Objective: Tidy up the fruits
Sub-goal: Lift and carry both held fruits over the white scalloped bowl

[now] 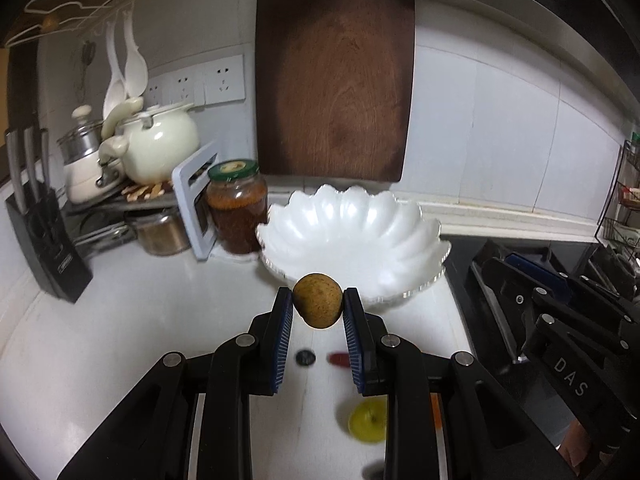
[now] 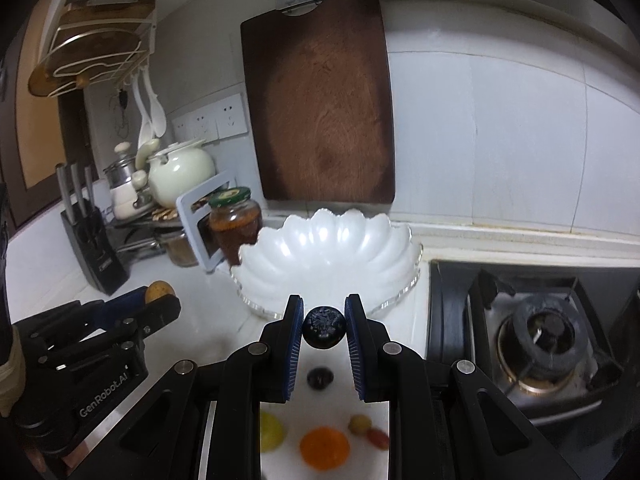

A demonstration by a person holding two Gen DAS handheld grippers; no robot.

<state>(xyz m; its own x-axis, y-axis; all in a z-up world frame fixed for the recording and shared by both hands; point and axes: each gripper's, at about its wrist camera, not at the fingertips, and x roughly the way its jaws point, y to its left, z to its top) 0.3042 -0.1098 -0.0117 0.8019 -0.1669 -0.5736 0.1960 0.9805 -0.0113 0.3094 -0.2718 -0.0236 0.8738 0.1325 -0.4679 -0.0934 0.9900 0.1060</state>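
Left wrist view, left gripper point(image 1: 318, 306) fingers grasping kiwi point(image 1: 318, 305), right wrist alone shows right gripper point(image 2: 323, 325) clamping dark plum point(image 2: 323, 327)

left gripper point(image 1: 318, 308) jaws clamp brown fruit point(image 1: 318, 306) | white scalloped bowl point(image 1: 412, 236) just behind

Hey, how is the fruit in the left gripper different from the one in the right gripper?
The brown fruit in the left gripper is tan and speckled; the dark fruit in the right gripper is near black with a glossy, wrinkled skin. The brown fruit is egg-shaped, the dark fruit rounder. Both are clamped between blue pads, held off the counter just short of the empty white scalloped bowl.
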